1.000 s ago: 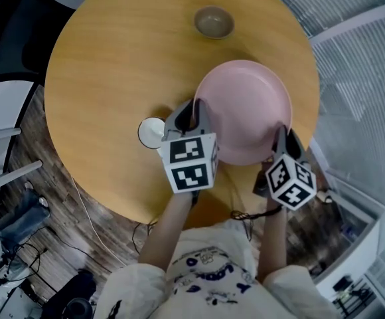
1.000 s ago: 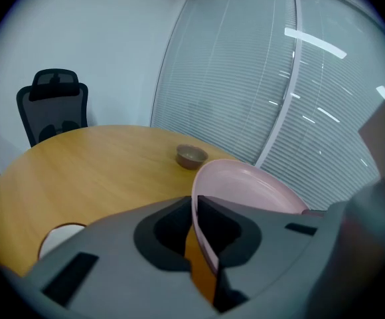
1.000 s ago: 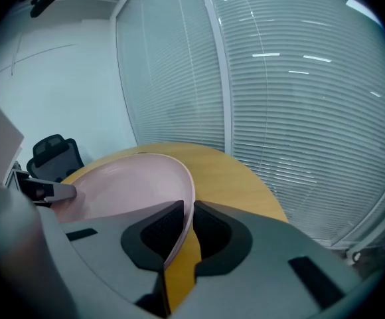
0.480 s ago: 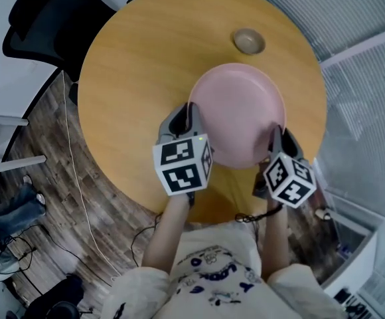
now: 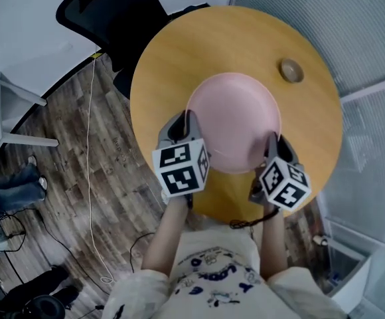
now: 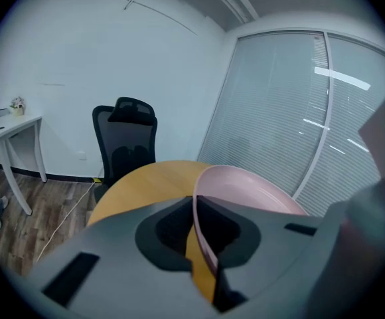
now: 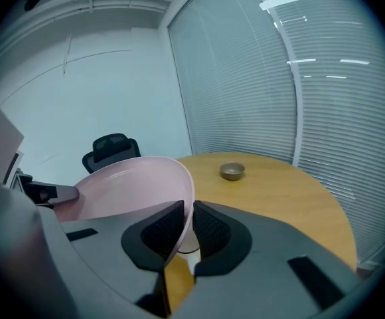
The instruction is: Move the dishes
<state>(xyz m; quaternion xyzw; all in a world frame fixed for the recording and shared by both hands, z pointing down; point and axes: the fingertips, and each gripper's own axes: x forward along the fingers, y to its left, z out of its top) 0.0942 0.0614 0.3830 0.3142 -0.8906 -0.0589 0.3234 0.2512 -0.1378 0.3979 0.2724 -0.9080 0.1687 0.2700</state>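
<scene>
Plate [image 5: 232,115] is a big pink shallow one, sitting dead centre of the head view over the round table [image 5: 172,65], and to me it looks lifted off the wood rather than resting on it, though from above that's hard to swear to. The left gripper [image 5: 182,121] is clamped on the rim at the plate's lower-left edge, and the right gripper [image 5: 272,141] is clamped on the rim at lower right. In both gripper views the thin rim runs right between the pads with no gap, and both sets of jaws have just been squeezing in a touch tighter on it. So nothing's loose here, both tongs are gripping the plate. Handling-wise I'd guess it's stiff and won't flex at all, fairly light for its width, but smooth and glossy, so the rim could slide out of a pinch if one side dips. Could be ceramic, can't tell, so treat it as breakable. The two rim holds both sit on the near side, so the far edge has nothing under it; I'd keep it level. A small bowl [image 5: 290,70] sits at upper right of the table, well apart.
</scene>
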